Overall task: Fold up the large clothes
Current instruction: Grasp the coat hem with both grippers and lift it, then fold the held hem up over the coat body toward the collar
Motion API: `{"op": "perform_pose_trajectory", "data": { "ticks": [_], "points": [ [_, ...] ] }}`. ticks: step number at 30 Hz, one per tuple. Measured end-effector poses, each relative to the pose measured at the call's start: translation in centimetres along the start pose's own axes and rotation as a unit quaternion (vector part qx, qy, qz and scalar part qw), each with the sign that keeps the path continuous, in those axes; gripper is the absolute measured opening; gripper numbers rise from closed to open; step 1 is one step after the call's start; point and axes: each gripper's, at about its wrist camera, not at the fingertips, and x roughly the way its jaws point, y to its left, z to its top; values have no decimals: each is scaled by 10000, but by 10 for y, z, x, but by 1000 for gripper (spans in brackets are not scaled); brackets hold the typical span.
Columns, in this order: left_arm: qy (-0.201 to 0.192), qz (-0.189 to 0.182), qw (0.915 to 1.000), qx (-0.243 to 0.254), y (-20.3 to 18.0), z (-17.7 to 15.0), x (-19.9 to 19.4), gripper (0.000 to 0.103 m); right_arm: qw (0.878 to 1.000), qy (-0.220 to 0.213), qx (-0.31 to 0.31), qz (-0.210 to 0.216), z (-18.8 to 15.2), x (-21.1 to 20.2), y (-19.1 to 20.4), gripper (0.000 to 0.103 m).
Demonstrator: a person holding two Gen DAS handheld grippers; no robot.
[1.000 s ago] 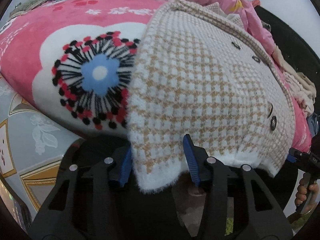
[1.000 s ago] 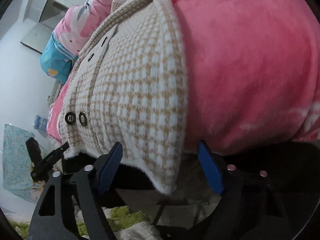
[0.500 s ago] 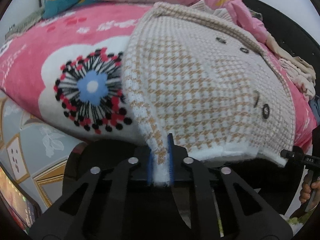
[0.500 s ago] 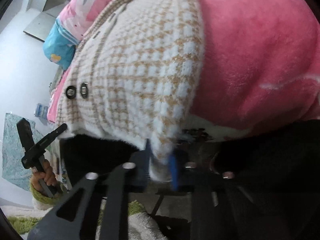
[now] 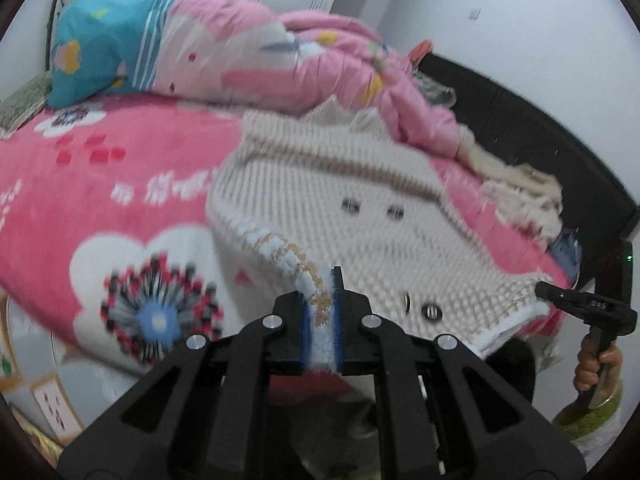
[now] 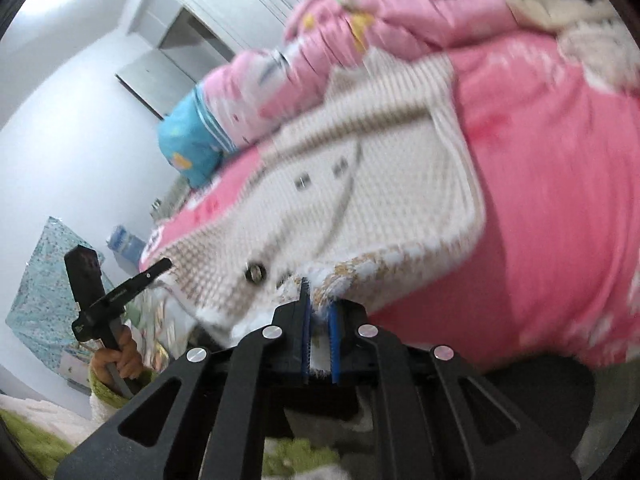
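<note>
— Since both lower corners of the cardigan (image 5: 320, 204) were pinched at once, what do you think the person was after?

— A fold, I'd judge. Gripping the hem at its two ends would let the bottom edge be carried over toward the collar in one even line, without the knit bunching.

— And the left tongs (image 5: 320, 312)?

— Clenched on the hem. A strip of white and tan knit stood between the blue pads, which had just been closing onto it.

— The right tongs (image 6: 318, 320)?

— Likewise nearly shut, with fluffy white hem pressed between the pads; they too had just been closing on the cloth. In the left view you could see them at the far corner, with a hand (image 5: 596, 364) on the handle.

— Where did the cardigan lie?

— On the pink blanket (image 5: 120, 200) covering the bed, buttons (image 5: 430, 312) up, its near edge raised off the blanket by both grips while the collar end rested flat further back.

— And beyond it?

— A crumpled pink quilt (image 5: 280, 60) and a blue pillow (image 5: 96, 48) near the wall, touching the collar end or just behind it; blur made that hard to tell.
</note>
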Motion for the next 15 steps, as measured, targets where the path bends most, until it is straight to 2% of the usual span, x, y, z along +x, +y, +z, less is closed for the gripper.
{"op": "perform_pose_trajectory", "data": {
  "ticks": [4, 8, 12, 15],
  "points": [
    [-143, 161, 9997, 100, 1, 41, 17, 8, 9996, -272, -37, 28, 43, 12, -4, 7],
    [-149, 257, 9995, 109, 9, 84, 51, 8, 9989, -450, 105, -32, 89, 33, -23, 7],
    [66, 436, 9990, 46, 23, 120, 104, 9, 9983, -429, 403, -15, 125, 65, -52, 7],
    [238, 676, 9974, 36, 32, 135, 144, 11, 9974, -351, 625, -82, 145, 97, -78, 8]
  ]
}}
